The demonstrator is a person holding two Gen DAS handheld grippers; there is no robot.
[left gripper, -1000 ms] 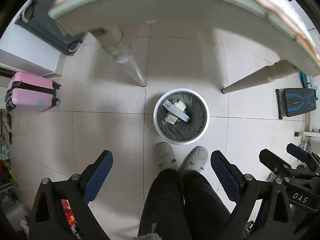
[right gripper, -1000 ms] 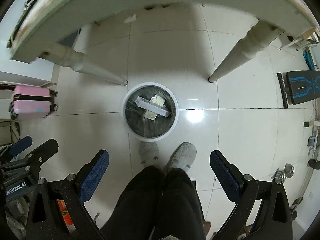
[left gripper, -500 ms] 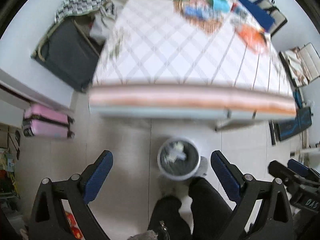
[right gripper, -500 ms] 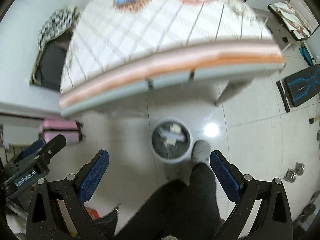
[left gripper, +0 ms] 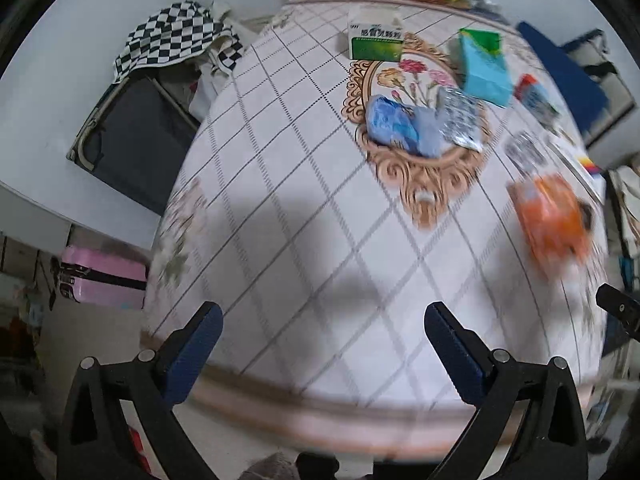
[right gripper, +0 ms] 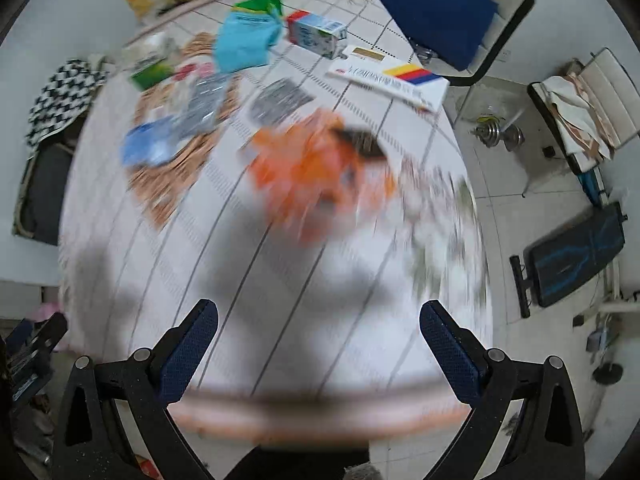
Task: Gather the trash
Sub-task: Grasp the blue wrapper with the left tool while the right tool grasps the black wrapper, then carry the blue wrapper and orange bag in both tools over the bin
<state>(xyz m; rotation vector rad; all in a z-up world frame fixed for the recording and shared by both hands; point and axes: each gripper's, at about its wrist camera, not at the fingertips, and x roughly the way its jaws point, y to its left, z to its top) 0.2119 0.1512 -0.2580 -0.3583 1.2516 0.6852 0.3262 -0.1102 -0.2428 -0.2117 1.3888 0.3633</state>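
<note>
Most of the trash is still on the table [left gripper: 304, 216], so by my reckoning the collecting has a long way to go. In the left wrist view the litter sits toward one o'clock: a blue wrapper [left gripper: 400, 124] over the floral medallion, a silver blister sheet [left gripper: 460, 118] touching its right side, a teal packet [left gripper: 484, 70] beyond that, and a green-and-white box [left gripper: 376, 40] at twelve. An orange packet [left gripper: 552, 220] lies near the three o'clock edge, blurred. In the right wrist view it sits dead ahead at twelve, with a small carton [right gripper: 318, 34] and a flat white box [right gripper: 394, 78] farther off.

No bin shows in either view, so I cannot tell what is in it.

The left gripper [left gripper: 320, 346] and the right gripper [right gripper: 318, 344] both hover over the near table edge, jaws spread wide, gripping nothing.
</note>
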